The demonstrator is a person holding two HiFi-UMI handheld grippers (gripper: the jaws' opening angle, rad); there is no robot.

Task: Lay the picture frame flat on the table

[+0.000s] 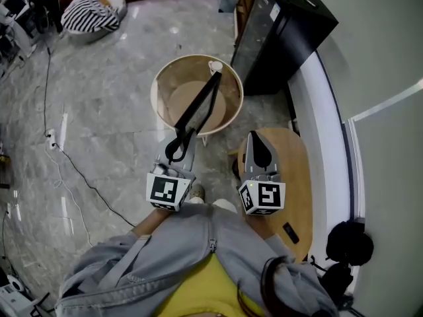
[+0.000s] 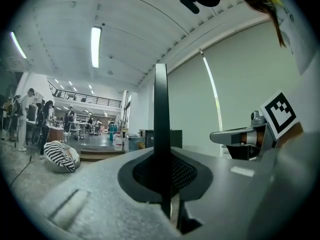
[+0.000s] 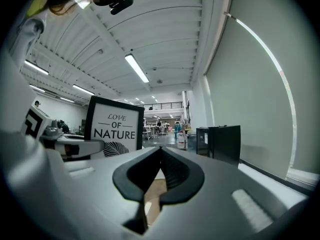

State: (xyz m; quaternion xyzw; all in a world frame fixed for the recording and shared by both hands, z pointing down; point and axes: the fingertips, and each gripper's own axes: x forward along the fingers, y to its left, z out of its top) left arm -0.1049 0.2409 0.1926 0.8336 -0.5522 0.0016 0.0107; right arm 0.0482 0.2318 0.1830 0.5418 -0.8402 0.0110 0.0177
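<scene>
In the head view my left gripper (image 1: 177, 152) is shut on the lower end of a black picture frame (image 1: 198, 107). The frame is seen edge-on and slants up over the round wooden table (image 1: 158, 92). The left gripper view shows the frame as a thin black upright bar (image 2: 161, 119) pinched between the pads of the left gripper (image 2: 162, 176). From the right gripper view I see its face, a print reading "LOVE OF NATURE" (image 3: 115, 129). My right gripper (image 1: 259, 145) (image 3: 160, 151) is shut with nothing in it, to the right of the frame over an oval wooden table (image 1: 301, 177).
A black cabinet (image 1: 284, 32) stands behind the round table to the right. A white ledge (image 1: 324, 111) runs along the wall. A striped beanbag (image 1: 89, 15) and a cable (image 1: 66, 157) lie on the marble floor at left.
</scene>
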